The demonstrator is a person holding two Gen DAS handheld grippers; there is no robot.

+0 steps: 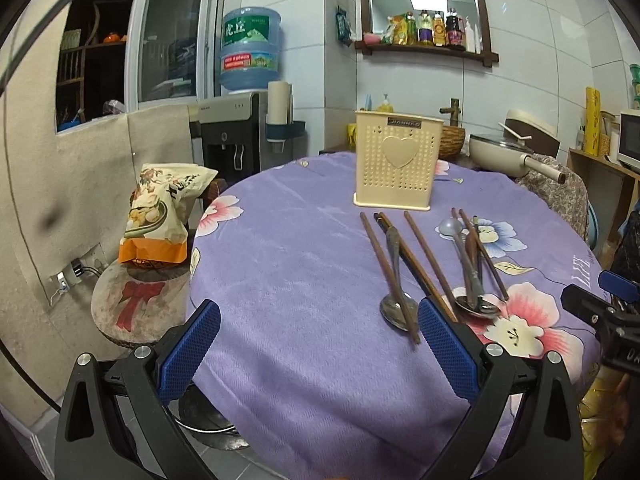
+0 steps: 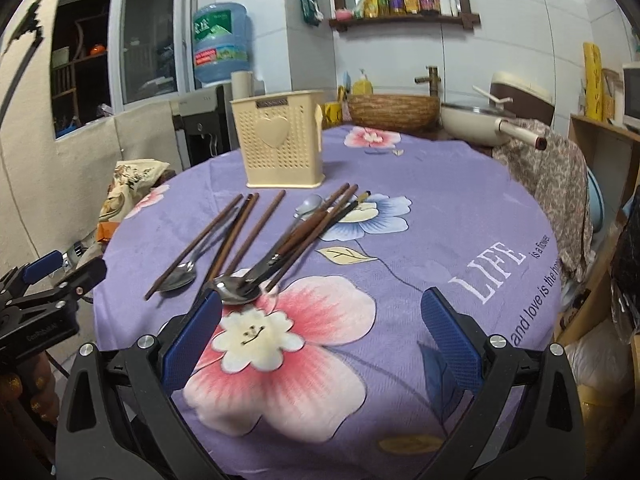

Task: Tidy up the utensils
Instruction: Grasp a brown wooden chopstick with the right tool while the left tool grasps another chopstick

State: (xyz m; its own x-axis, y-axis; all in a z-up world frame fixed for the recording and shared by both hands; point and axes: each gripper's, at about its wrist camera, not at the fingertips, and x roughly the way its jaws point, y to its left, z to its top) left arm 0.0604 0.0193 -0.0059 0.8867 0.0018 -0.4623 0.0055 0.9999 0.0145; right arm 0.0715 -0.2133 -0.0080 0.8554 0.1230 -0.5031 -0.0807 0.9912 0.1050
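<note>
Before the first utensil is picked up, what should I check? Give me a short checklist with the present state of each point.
1. Left gripper jaws open, nothing held: ok.
2. Right gripper jaws open, nothing held: ok.
3. Cream holder upright on the purple tablecloth: ok.
4. Inside of the holder free: cannot tell, its top is not seen from above.
5. Utensils lie apart for a clean grasp: not ok; chopsticks and spoons cross and overlap.
6. Way from the utensils to the holder free: ok.
</note>
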